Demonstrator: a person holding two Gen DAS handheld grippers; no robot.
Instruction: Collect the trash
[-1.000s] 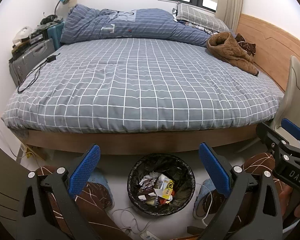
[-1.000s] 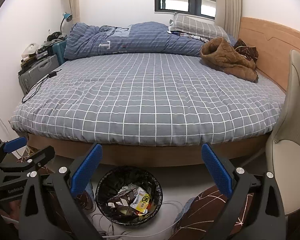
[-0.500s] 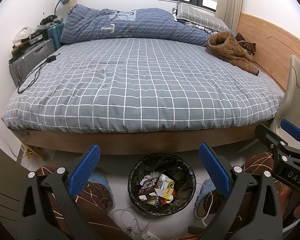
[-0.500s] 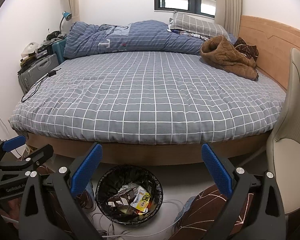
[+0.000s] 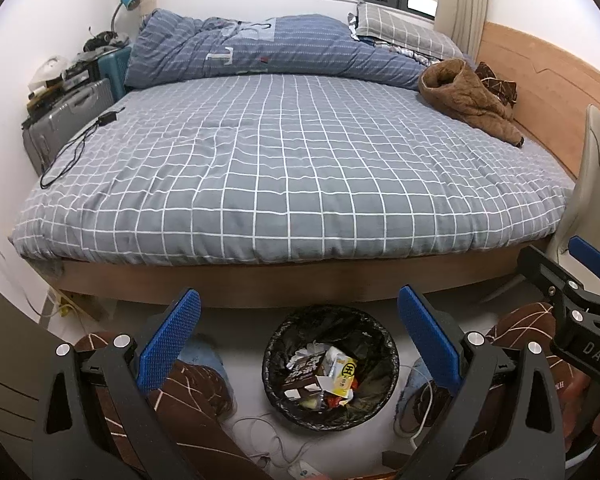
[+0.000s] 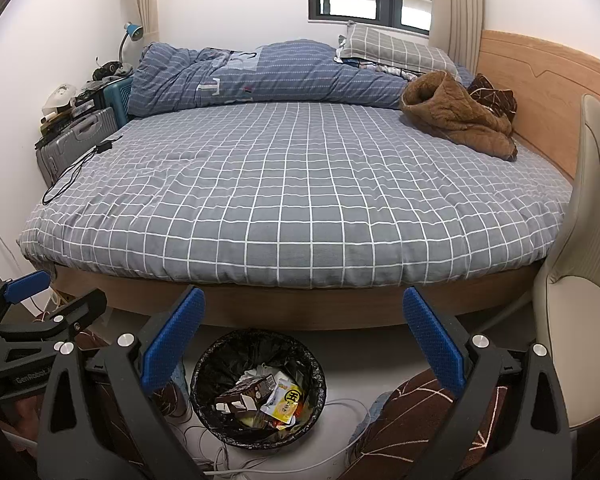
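Trash, cartons and wrappers, sits in the round black-lined bin point(image 5: 331, 366) on the floor by the bed; I hold both hand-held grippers, left point(image 5: 299, 338) and right point(image 6: 305, 338), wide and empty above it.

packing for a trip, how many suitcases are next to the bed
2, both against the wall by the bed's left side: a grey suitcase nearer, a teal suitcase behind it. Others may be hidden.
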